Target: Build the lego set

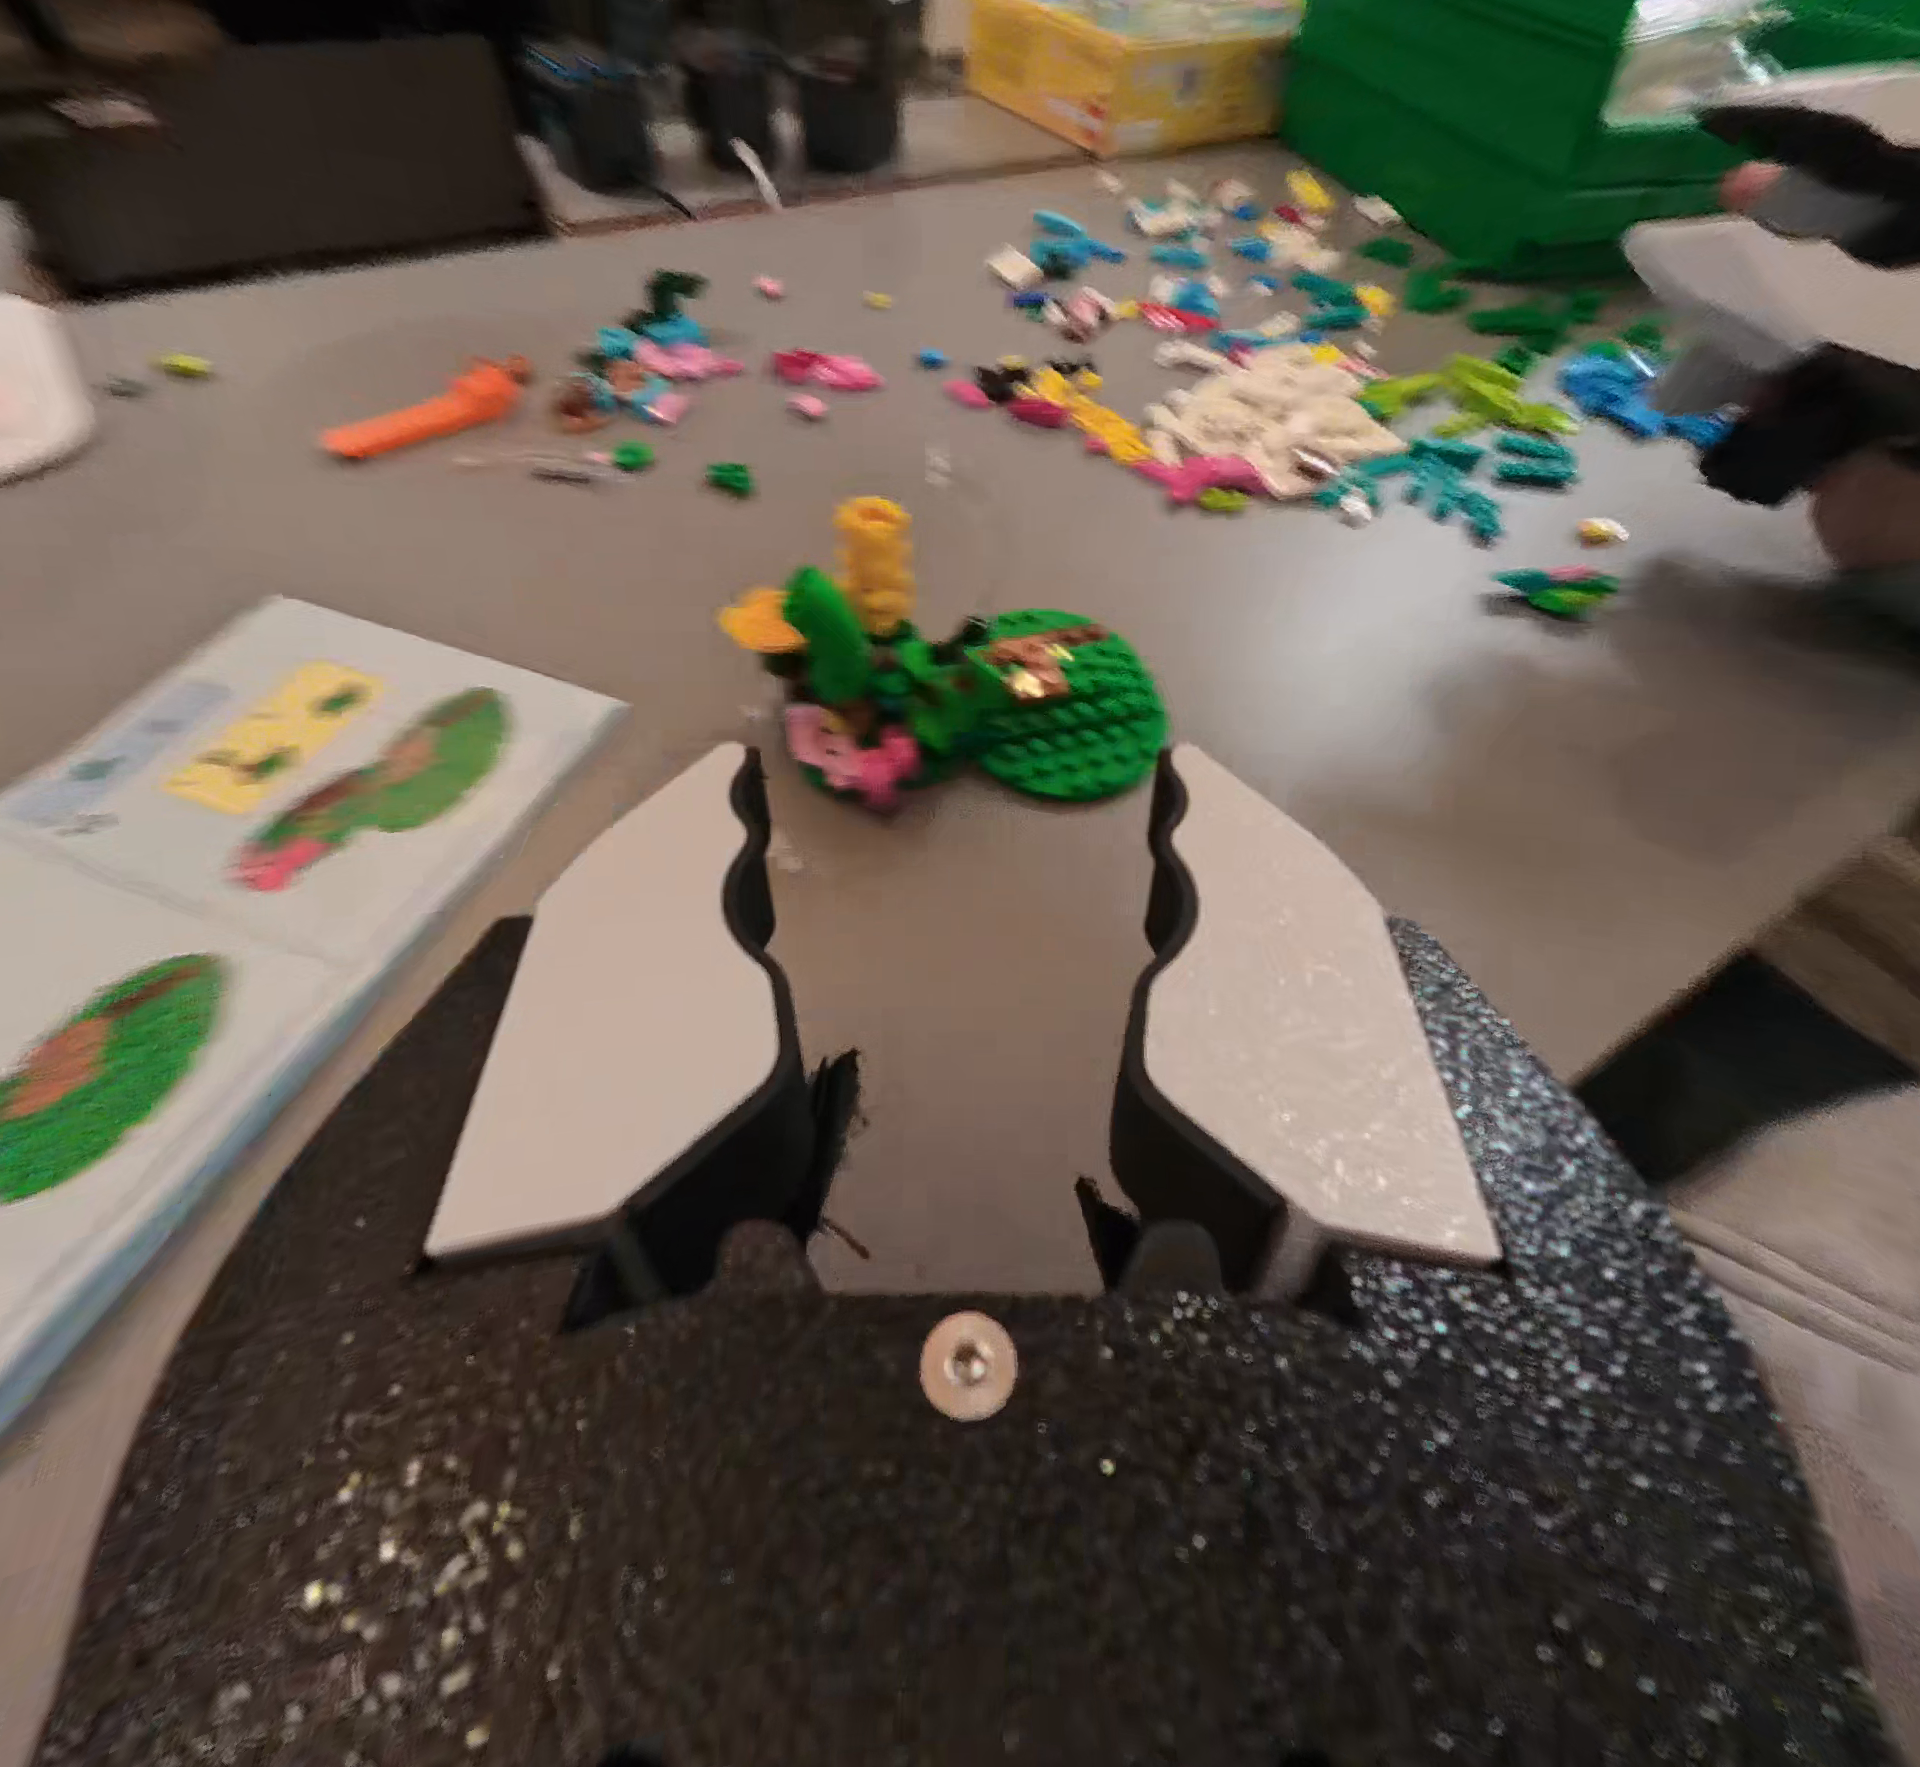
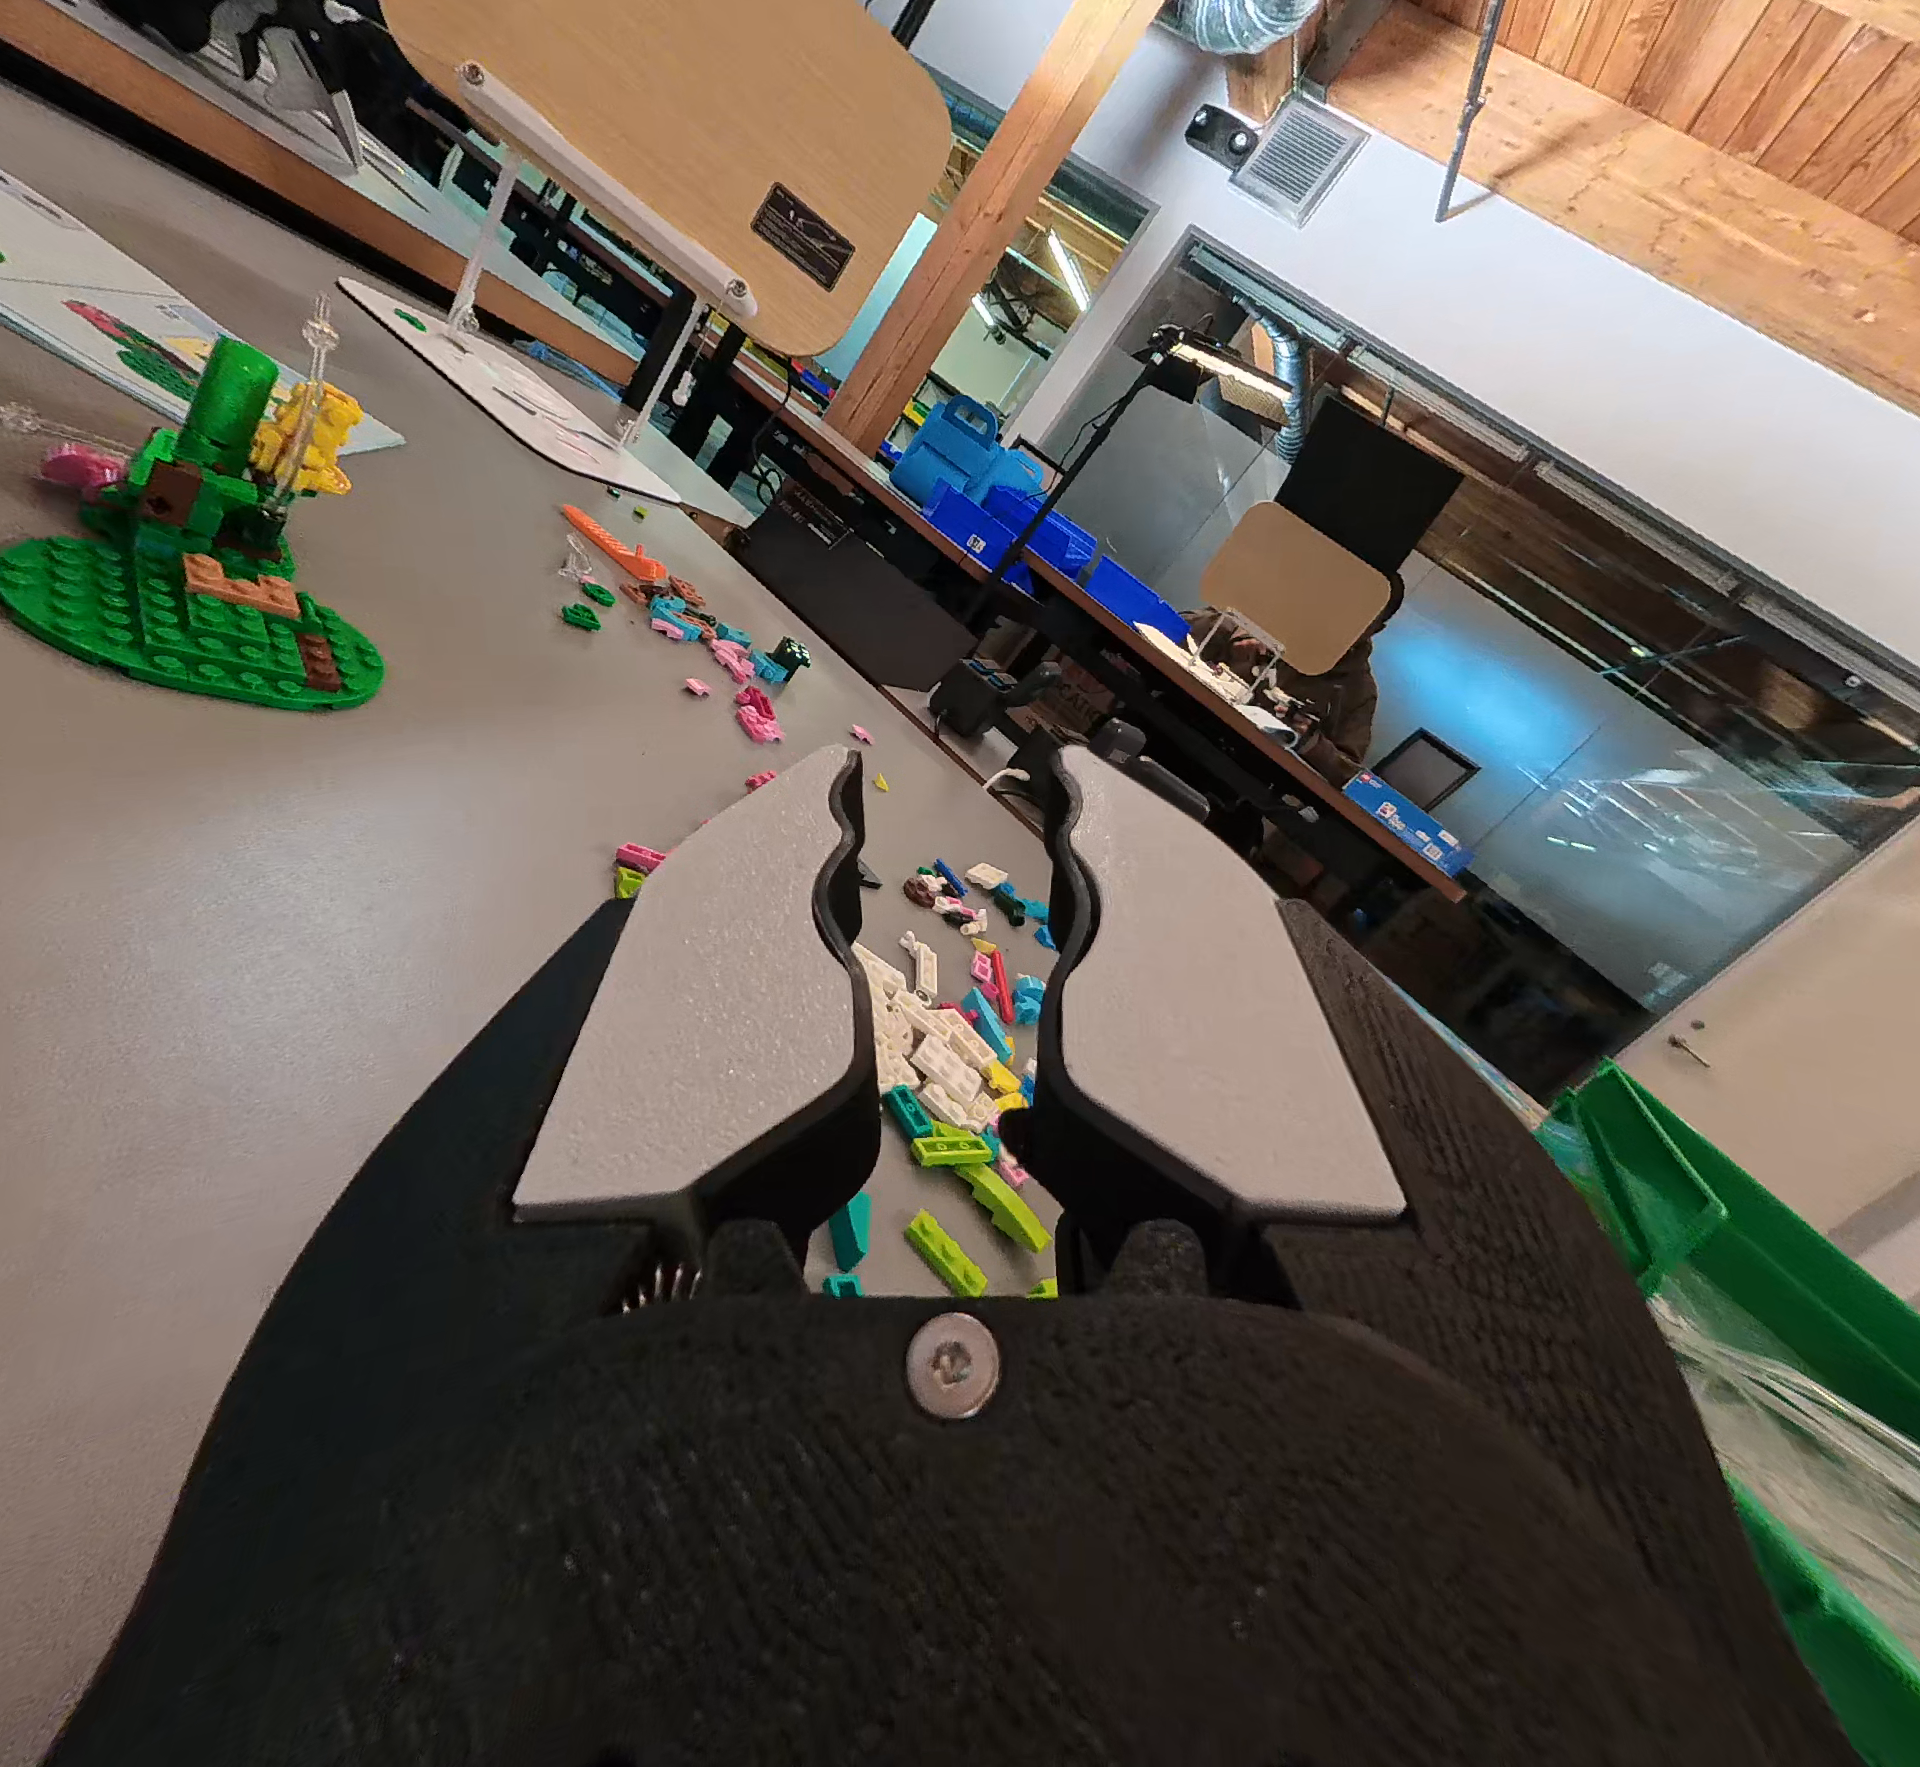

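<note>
A small brick model (image 1: 914, 678) stands on the grey table (image 1: 1351, 782): a round green plate (image 1: 1081, 730), a yellow stack (image 1: 878, 564), green and pink parts. My left gripper (image 1: 958, 767) is open wide and empty, its fingertips just short of the model. In the right wrist view the same model (image 2: 208, 512) stands far to the left. My right gripper (image 2: 958, 767) is open with nothing between its pads, tilted above a pile of loose white, teal and lime bricks (image 2: 945, 1042).
An open instruction booklet (image 1: 312, 782) lies left of the model. Loose bricks (image 1: 1299, 387) and an orange separator tool (image 1: 416, 418) lie scattered behind it. A yellow box (image 1: 1122, 76) and a green bin (image 1: 1455, 55) stand at the back right. The bin (image 2: 1714, 1250) is close to my right gripper. My left gripper is the nearer one to the yellow stack (image 1: 878, 564): about 8 centimeters, against 25 centimeters. From the left gripper's tips to the round green plate (image 1: 1081, 730) is close to 10 centimeters. It turns up in the right wrist view (image 2: 126, 602) as well.
</note>
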Demonstrator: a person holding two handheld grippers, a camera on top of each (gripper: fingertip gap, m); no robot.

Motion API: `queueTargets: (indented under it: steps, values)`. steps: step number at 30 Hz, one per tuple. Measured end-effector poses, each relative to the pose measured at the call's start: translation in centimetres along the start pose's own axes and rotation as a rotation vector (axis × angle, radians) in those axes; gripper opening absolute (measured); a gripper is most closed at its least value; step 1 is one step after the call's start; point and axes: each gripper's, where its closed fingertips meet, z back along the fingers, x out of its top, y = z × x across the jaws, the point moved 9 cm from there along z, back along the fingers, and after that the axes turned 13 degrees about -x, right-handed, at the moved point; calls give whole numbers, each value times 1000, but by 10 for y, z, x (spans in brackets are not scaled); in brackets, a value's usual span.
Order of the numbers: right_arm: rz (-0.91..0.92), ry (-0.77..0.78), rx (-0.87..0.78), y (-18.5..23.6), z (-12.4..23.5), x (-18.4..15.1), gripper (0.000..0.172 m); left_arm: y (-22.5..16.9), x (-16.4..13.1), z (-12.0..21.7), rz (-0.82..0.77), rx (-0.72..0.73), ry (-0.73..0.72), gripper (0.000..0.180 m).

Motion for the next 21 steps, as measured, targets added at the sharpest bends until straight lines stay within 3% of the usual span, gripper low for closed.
queueTargets:
  steps: [4, 7, 11, 21]
  values:
    - [-14, 4, 7, 1, -1, 0, 31, -24, -9, -31, 130, -158, 174, 75]
    - [-17, 0, 6, 0, -1, 0, 30, -30, -15, -48, 204, -154, 285, 70]
    - [-20, -7, 3, -1, -1, 0, 28, -29, -13, -62, 180, -106, 318, 67]
    - [-32, -21, 3, -3, -1, 0, 25, -28, -10, -89, 222, -164, 339, 78]
